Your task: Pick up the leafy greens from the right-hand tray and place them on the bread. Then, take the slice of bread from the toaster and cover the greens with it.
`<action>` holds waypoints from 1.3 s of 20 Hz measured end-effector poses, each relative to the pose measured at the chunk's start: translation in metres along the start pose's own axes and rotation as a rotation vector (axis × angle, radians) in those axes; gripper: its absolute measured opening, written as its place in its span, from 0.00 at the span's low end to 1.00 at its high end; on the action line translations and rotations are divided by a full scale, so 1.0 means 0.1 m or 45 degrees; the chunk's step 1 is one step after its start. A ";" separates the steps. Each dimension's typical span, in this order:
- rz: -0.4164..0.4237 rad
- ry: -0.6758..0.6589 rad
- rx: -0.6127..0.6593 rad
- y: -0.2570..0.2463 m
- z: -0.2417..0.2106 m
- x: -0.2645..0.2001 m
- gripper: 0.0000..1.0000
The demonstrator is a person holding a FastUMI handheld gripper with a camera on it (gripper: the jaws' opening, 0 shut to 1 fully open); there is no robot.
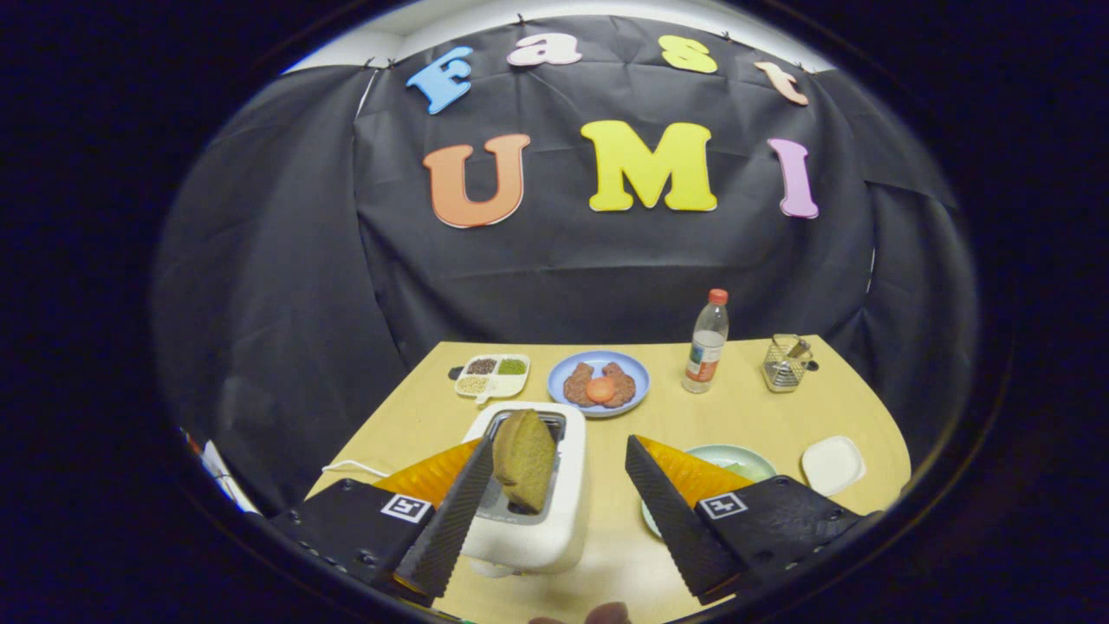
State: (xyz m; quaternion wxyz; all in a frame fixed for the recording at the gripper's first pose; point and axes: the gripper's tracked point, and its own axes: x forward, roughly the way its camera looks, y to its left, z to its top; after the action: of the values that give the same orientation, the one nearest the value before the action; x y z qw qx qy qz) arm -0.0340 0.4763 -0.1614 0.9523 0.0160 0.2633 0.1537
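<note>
Hand-held gripper (559,455) wide open; left finger touching bread slice (524,459) in toaster (537,520).

A brown slice of bread (524,459) stands in the slot of the white toaster (533,520), leaning a little, its upper half above the slot. The pale green plate (752,459) lies to the right of the toaster, mostly hidden.

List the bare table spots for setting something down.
Free: between bottle and glass jar; the strip from blue plate to green plate. Crowded: the open tongs straddle the toaster and bread.
</note>
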 end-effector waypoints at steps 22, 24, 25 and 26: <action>-0.036 -0.051 0.143 -0.20 0.67 0.01 0.11; -0.038 -0.100 0.157 -0.45 0.82 -0.15 0.10; -0.053 -0.109 0.150 -0.63 0.84 -0.20 0.10; -0.068 -0.111 0.143 -0.80 0.80 -0.20 0.10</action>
State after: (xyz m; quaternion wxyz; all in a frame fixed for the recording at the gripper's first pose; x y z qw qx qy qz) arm 0.0134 0.3978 -0.0912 0.9642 0.0692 0.2300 0.1126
